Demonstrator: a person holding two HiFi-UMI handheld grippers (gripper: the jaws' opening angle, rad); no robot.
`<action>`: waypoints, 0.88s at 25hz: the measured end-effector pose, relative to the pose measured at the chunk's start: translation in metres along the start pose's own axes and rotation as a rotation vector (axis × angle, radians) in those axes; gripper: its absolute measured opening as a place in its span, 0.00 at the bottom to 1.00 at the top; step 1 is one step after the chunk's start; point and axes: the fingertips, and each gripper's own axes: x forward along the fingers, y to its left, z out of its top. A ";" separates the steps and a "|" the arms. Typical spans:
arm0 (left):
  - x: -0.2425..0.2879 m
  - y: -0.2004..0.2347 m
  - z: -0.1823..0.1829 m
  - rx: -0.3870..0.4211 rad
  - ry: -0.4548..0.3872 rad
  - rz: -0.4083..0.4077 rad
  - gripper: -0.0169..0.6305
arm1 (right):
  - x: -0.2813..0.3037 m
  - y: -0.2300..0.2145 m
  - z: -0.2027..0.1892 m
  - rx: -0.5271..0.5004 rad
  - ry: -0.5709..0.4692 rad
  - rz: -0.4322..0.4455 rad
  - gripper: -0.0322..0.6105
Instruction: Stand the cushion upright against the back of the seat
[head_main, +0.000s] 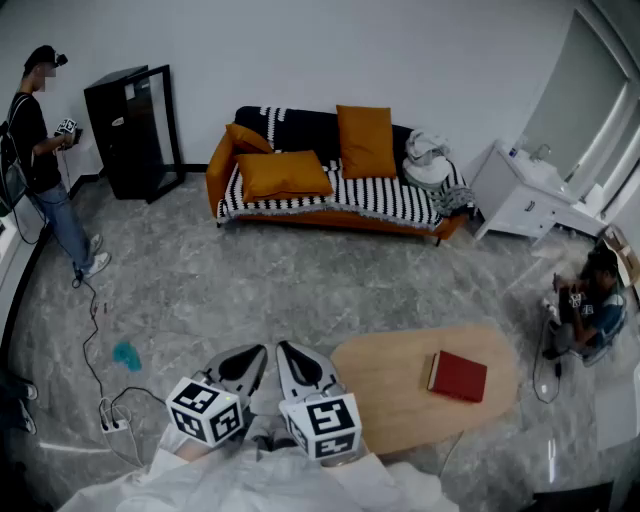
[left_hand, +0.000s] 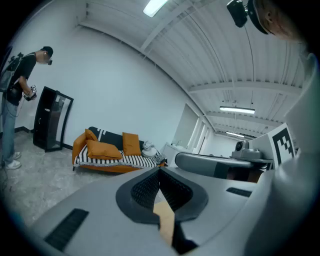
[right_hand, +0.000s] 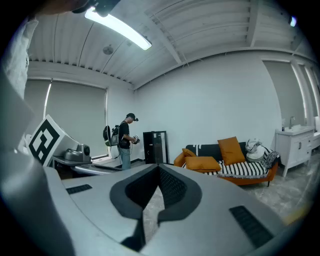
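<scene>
Holding left gripper (head_main: 245, 362) and right gripper (head_main: 298, 362) pressed together, pinching nothing, beside bench (head_main: 390, 375). Spotting cushion (head_main: 283, 174) flat on sofa (head_main: 380, 200) seat, well apart across floor (head_main: 250, 290). Needing approach, grip, propping against backrest (head_main: 300, 125).

A red book (head_main: 458, 376) lies on the near oval tabletop (head_main: 385, 385). A black cabinet (head_main: 130, 130) stands far left beside a standing person (head_main: 45, 160), a white cabinet (head_main: 510, 200) far right.
</scene>
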 end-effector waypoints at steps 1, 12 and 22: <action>-0.002 0.003 0.000 -0.004 -0.001 0.003 0.04 | 0.000 0.002 -0.001 0.005 0.000 0.000 0.07; -0.005 -0.002 -0.003 0.016 0.008 -0.018 0.04 | 0.003 0.006 -0.006 0.016 0.021 -0.013 0.07; 0.011 0.008 0.006 0.036 -0.006 -0.004 0.04 | 0.013 -0.014 -0.006 0.065 0.006 -0.010 0.07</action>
